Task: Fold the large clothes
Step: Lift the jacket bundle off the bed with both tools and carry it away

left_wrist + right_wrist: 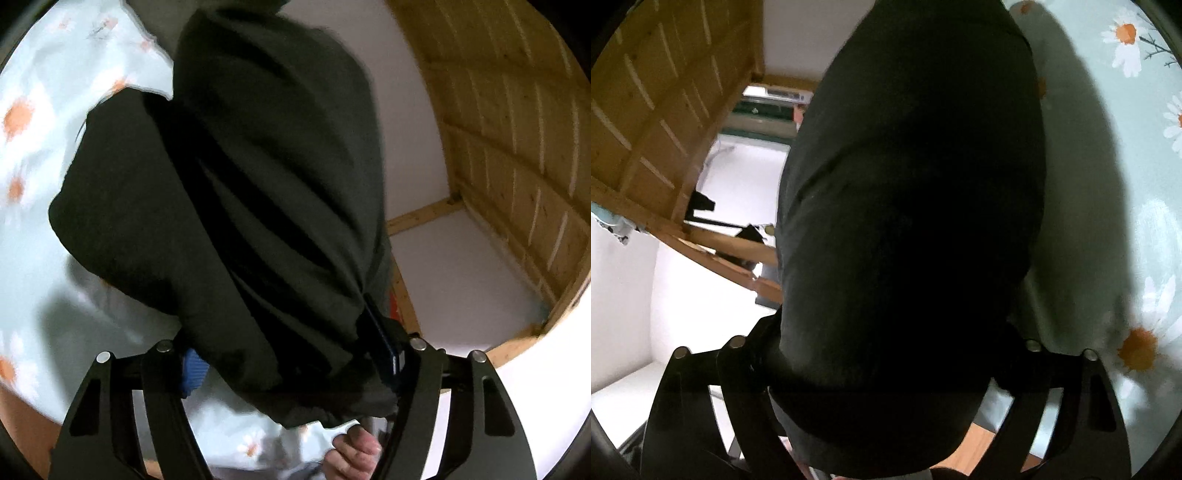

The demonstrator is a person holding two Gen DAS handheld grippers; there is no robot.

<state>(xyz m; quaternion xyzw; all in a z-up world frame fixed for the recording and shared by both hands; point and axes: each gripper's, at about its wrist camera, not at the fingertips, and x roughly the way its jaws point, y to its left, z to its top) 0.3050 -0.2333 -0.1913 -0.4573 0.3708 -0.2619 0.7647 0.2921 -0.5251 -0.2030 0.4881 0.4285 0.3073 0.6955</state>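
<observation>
A large dark green garment hangs bunched from my left gripper, whose blue-padded fingers stand apart with thick folds of the cloth between them. In the right wrist view the same garment fills the middle and covers my right gripper; its fingertips are hidden under the cloth, which drapes over and between the black arms. The garment is lifted above a pale blue daisy-print bedsheet, which also shows in the right wrist view.
A wooden slatted bunk frame rises beside white walls. It also shows in the right wrist view, with a window behind it. A person's hand shows below the left gripper.
</observation>
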